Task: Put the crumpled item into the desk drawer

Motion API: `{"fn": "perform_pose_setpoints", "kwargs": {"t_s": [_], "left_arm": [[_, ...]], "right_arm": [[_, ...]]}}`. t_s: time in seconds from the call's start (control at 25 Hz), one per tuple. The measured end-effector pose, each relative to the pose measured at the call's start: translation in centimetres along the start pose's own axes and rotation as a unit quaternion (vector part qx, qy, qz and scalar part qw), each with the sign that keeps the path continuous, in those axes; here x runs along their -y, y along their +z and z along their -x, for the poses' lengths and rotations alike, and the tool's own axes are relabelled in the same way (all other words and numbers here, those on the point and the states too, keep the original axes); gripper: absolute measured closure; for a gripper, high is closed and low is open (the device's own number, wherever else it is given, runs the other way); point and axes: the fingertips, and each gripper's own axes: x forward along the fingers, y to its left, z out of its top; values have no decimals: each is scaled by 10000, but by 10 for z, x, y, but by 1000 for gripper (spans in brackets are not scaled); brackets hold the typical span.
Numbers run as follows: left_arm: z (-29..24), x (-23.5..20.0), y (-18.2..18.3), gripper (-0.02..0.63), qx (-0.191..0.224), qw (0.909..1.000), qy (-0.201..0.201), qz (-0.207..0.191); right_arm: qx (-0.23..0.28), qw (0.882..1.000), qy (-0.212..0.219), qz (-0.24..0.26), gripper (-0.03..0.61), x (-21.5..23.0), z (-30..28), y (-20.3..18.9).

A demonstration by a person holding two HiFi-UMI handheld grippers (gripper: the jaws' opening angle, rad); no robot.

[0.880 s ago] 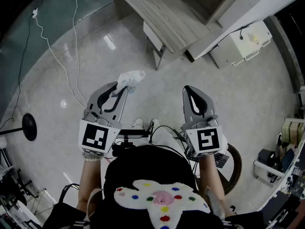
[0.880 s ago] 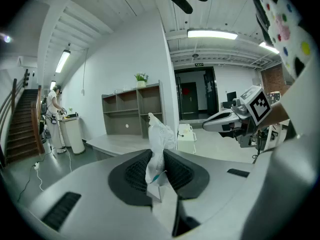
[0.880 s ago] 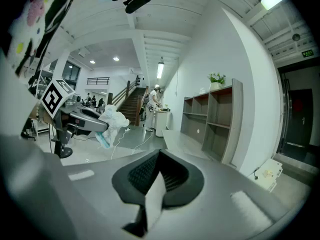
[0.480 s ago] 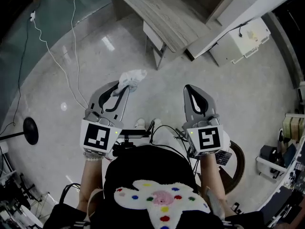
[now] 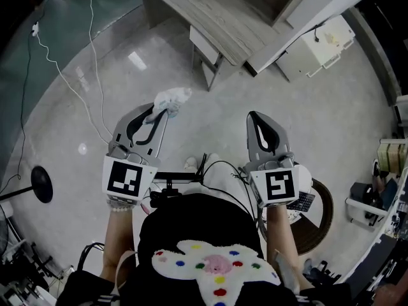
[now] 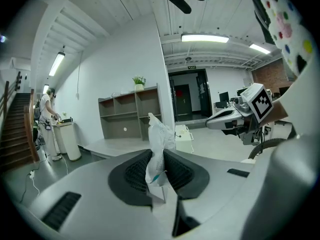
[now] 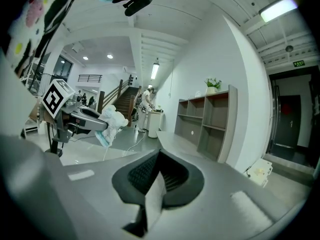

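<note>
Left gripper (image 6: pixel 159 166) was clamped on the wad (image 6: pixel 160 134). The wad was white and crumpled with a bit of blue low down, and it stuck up out of the jaws. Right gripper (image 7: pixel 155 171) was closed with nothing between its jaws. Both were held out in front of the person, side by side and apart, above the floor (image 5: pixel 331 126). In the head view the wad sat at the left gripper's tips, well apart from the desk (image 5: pixel 217 14) ahead. Drawer (image 5: pixel 203 46) hung under the desk's near edge; couldn't tell if it was open. White cable (image 5: pixel 64 75) ran over the floor at left. White box (image 5: pixel 315 40) stood right of the desk.
</note>
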Motion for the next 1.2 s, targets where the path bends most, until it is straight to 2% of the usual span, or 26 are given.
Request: {"fn": "perform_pose_setpoints", "kwargs": {"t_s": [0.36, 0.52, 0.8, 1.0, 1.2], "left_arm": [[-2, -10, 3, 546, 62, 10000, 31, 1], [-9, -15, 7, 546, 114, 9998, 140, 9], [-42, -33, 17, 546, 138, 9993, 348, 43], [-74, -49, 21, 546, 99, 9986, 499, 116], [-93, -64, 28, 546, 60, 9975, 679, 160]], "right_arm": [[40, 10000, 14, -73, 569, -2, -6, -3], [44, 9998, 183, 37, 569, 2, -18, -2], [35, 9993, 361, 13, 569, 24, -60, 2], [34, 9978, 645, 124, 569, 43, -95, 0], [109, 9967, 799, 3, 569, 55, -125, 9]]}}
